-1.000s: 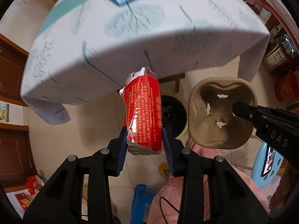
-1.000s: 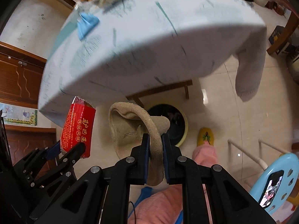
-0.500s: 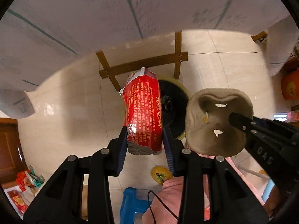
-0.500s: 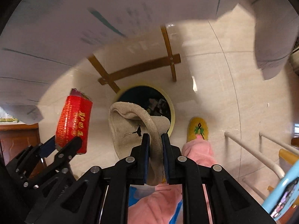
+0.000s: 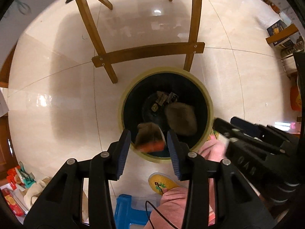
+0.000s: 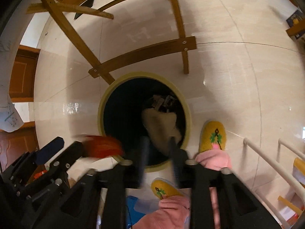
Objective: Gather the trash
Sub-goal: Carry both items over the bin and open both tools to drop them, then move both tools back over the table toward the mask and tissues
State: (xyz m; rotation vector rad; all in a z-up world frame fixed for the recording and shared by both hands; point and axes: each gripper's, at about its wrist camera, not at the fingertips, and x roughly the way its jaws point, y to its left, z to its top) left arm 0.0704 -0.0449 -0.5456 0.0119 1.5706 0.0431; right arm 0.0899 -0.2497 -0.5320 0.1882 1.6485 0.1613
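Both tongs open over the bin, trash dropping in.

The left tongs [image 5: 148, 145] have just been widening; the red packet [image 5: 149, 140] sits between the pads, apparently loose and blurred, straight below at the near rim of the trash bin [image 5: 208, 99]. The right tongs [image 6: 157, 152] have just been opening too, and the brown paper tray [image 6: 159, 126] is falling clear beyond their tips, inside the bin. Risk, as I judge it: the packet hangs right over the near rim, so it could clip the edge and tip onto the floor beside the yellow slipper [image 5: 162, 183]; the wide tray could also wedge across the opening.
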